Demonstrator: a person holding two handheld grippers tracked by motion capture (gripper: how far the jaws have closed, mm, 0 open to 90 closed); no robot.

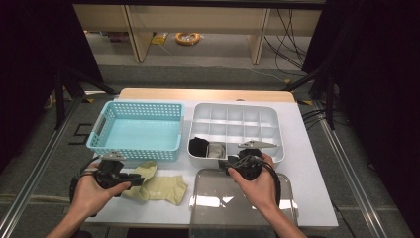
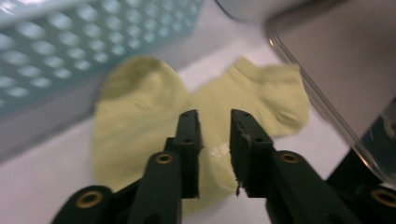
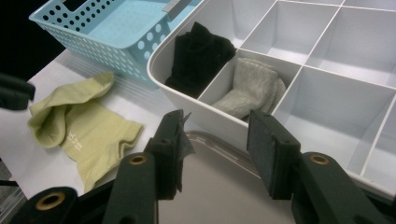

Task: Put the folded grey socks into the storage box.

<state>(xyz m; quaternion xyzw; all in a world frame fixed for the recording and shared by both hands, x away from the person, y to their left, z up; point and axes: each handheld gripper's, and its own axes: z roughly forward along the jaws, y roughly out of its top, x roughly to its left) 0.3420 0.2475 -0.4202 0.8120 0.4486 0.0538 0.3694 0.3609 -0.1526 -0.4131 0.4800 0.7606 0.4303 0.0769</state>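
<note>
Near the table's front left corner the left gripper (image 2: 214,135) points down at the yellow-green sock (image 1: 159,186), jaws partly parted and empty, while the right gripper (image 3: 219,149) hovers open over the clear lid (image 1: 218,196).

Table brightly lit from above; surroundings dark. Glare on clear lid (image 1: 242,198). Left gripper view motion-blurred; basket (image 2: 70,42) soft.

This looks like a lab or recording room, not a home. The white counter (image 1: 307,163) stands on a grey floor (image 1: 198,74) between dark curtains (image 1: 376,74). Metal rails (image 1: 29,183) run along its left and right edges, loose cables (image 1: 287,34) trail beyond the far edge, and plain wooden shelving (image 1: 198,25) lines the back.
</note>
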